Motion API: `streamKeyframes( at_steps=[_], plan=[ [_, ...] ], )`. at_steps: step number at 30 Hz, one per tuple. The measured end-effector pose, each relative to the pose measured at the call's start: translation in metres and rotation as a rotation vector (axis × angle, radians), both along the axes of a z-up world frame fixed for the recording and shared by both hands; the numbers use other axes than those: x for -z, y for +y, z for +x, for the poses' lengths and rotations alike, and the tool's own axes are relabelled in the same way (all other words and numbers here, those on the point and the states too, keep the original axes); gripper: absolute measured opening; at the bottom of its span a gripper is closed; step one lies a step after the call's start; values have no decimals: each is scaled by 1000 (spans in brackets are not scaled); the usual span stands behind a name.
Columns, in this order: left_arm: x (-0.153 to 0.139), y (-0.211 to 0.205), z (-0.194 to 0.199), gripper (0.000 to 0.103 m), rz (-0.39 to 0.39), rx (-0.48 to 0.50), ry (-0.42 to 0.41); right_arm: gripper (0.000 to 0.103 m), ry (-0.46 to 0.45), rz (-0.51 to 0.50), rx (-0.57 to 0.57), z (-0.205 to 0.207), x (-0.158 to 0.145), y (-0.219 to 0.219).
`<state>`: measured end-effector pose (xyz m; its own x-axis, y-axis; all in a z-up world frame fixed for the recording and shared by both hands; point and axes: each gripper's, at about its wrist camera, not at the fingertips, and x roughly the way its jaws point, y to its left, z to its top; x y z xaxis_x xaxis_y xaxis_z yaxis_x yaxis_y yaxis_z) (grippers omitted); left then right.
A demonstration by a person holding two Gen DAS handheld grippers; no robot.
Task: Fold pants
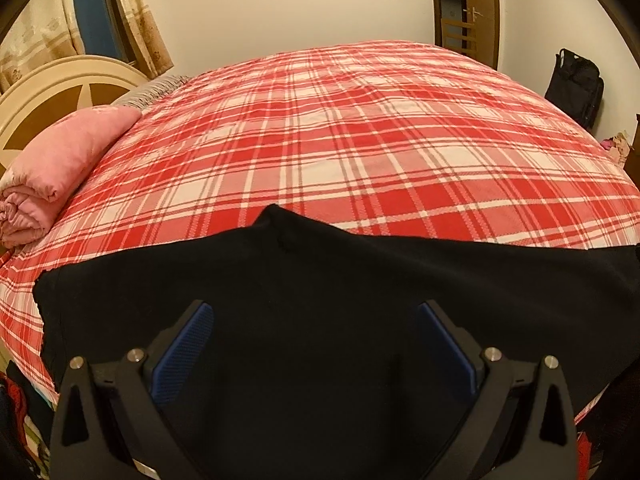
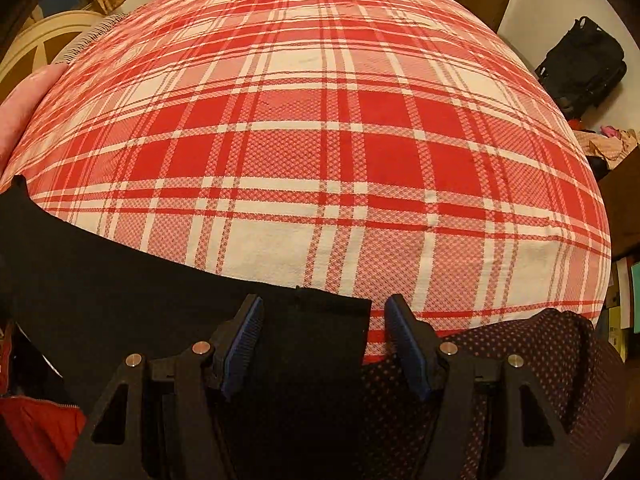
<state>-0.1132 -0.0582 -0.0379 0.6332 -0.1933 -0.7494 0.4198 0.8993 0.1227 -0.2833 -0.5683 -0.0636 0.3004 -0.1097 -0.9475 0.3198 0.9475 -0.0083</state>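
The black cloth pants (image 1: pixel 320 300) lay flat along the near edge of the red-and-white plaid bedspread (image 1: pixel 360 140), long axis across the view, one end by the pink rolled quilt (image 1: pixel 52 172). The left gripper (image 1: pixel 316 312) hung wide above the dark fabric, holding nothing. The right gripper (image 2: pixel 322 312) straddled the square-cut end, pads clear; the fold looked barely begun, with pinching that edge next.

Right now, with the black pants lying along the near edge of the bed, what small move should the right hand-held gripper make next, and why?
Probably lower and close the right hand-held gripper on the pants. Its jaws stand open, with the pants' end corner between them but not pinched. The left hand-held gripper is also open above the fabric, so nothing is held yet for a fold over the plaid bedspread.
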Motion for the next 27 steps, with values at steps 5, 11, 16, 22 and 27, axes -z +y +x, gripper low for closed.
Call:
streamKeyframes(
  at_steps=[5, 11, 16, 22, 27],
  plan=[
    [-1, 2, 0, 103, -9, 5, -1, 20, -76, 99, 89, -17, -13, 4],
    [-2, 13, 7, 103, -47, -16, 9, 18, -279, 286, 239, -44, -57, 18],
    [-3, 26, 13, 103, -94, -37, 26, 17, -367, 399, 246, -31, -100, 75],
    [-10, 44, 14, 103, -127, -59, 0, 15, -401, 640, 176, 14, -125, 152],
    [-13, 66, 21, 103, -170, -100, -1, 15, -382, 805, 93, 69, -113, 230]
  ],
)
